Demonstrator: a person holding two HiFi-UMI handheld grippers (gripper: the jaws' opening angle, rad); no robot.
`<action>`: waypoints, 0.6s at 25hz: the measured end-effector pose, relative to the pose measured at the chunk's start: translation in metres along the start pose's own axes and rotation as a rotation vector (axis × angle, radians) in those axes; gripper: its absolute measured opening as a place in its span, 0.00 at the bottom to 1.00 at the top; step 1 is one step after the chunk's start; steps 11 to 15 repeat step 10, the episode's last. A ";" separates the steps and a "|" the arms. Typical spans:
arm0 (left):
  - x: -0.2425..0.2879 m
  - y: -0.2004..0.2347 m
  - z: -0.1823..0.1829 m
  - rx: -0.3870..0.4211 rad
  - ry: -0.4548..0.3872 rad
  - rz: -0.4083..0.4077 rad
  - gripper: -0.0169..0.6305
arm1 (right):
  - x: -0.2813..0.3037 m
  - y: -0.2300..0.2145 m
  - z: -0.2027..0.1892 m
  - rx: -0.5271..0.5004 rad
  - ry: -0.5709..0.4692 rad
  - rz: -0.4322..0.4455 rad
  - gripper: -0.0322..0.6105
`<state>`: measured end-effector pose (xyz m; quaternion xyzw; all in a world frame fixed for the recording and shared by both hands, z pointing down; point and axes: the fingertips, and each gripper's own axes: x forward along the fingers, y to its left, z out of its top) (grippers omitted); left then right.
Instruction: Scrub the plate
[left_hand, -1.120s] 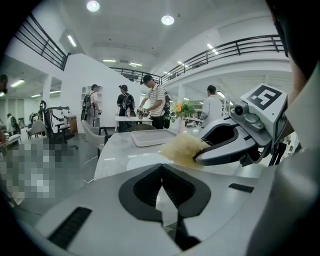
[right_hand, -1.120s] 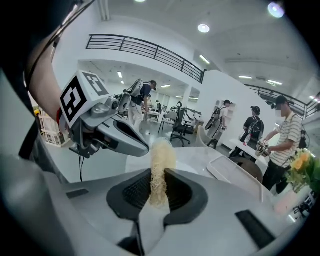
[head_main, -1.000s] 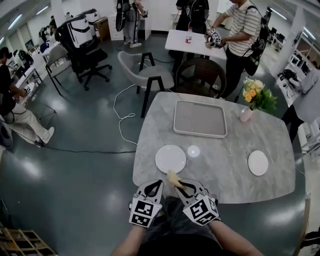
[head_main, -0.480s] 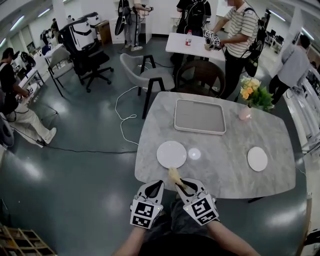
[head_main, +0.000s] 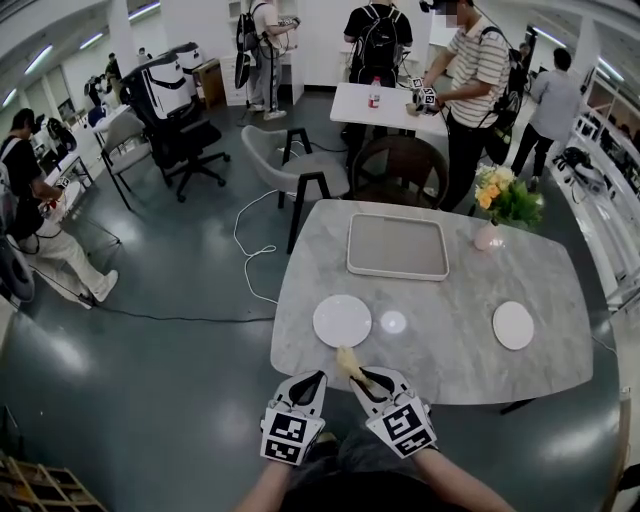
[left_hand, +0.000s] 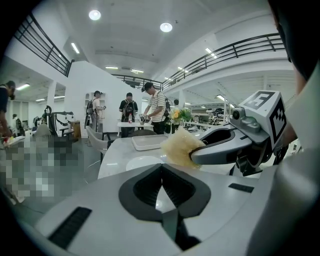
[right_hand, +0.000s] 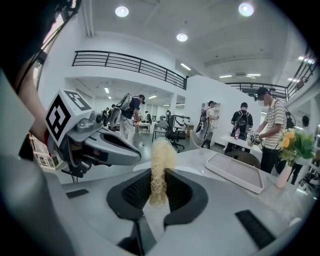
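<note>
The left tongs (left_hand: 162, 166) are staying pressed together with nothing between them, hovering at the near edge of the bench (head_main: 450, 350). Just beside them, the right tongs (right_hand: 157, 172) are still clamping a yellow scourer (right_hand: 161, 150), whose frayed end is sticking up past the tips. Neither tool is showing any real shift from half a second ago. The scourer is still hanging short of the plate (head_main: 342, 320), which is lying flat on the bench's near-left part. A small white disc (head_main: 393, 322) is sitting just beside the plate. A tray (head_main: 397, 245) is resting beyond. In the background, a person in grey (head_main: 548, 100) is now standing closer to the person in stripes (head_main: 478, 65).
</note>
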<state>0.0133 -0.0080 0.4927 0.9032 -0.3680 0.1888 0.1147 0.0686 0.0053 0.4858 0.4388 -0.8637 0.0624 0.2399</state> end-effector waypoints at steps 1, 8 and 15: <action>-0.001 0.000 0.000 -0.002 -0.001 0.003 0.05 | -0.001 0.001 0.001 0.004 -0.004 0.000 0.16; -0.008 -0.011 -0.005 -0.008 0.003 0.002 0.05 | -0.010 0.014 -0.004 0.020 -0.004 0.010 0.16; -0.008 -0.016 -0.005 -0.005 0.001 0.003 0.05 | -0.014 0.015 -0.010 0.027 0.000 0.012 0.16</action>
